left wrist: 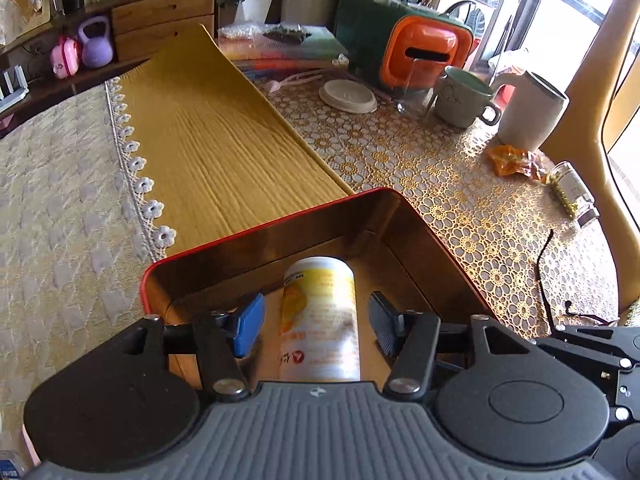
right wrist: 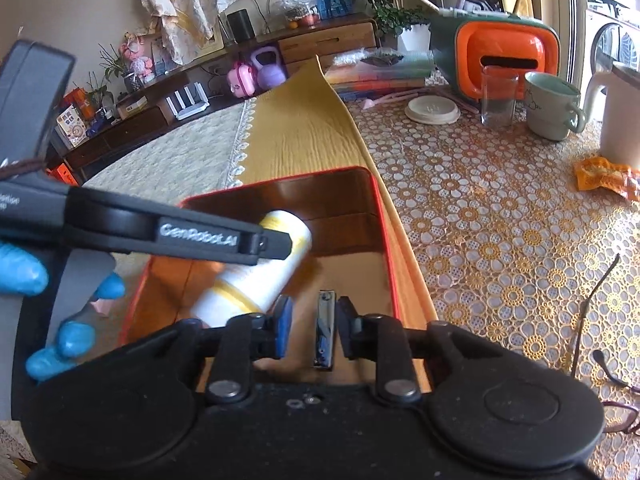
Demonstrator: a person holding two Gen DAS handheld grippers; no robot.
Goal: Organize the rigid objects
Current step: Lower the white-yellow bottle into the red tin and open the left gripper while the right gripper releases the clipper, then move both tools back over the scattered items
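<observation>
A red-rimmed tin box [left wrist: 280,216] with a brown inside sits on the yellow cloth. In it lies a white and yellow bottle [left wrist: 320,320] on its side, between the fingers of my left gripper [left wrist: 316,326]. There are gaps on both sides, so the gripper is open. In the right wrist view the same bottle [right wrist: 256,280] shows under the left tool's black body [right wrist: 180,236], which a blue-gloved hand [right wrist: 24,272] holds. A metal nail clipper [right wrist: 325,328] lies on the box floor [right wrist: 352,272] between the pads of my right gripper [right wrist: 314,326], which is open.
On the lace tablecloth [left wrist: 400,160] to the right stand an orange and green case [left wrist: 420,52], a glass [left wrist: 412,92], a green mug [left wrist: 460,96], a white jug [left wrist: 532,112] and a white lid [left wrist: 348,96]. An orange wrapper [left wrist: 512,160], a small jar [left wrist: 572,192] and eyeglasses [right wrist: 600,320] lie nearer.
</observation>
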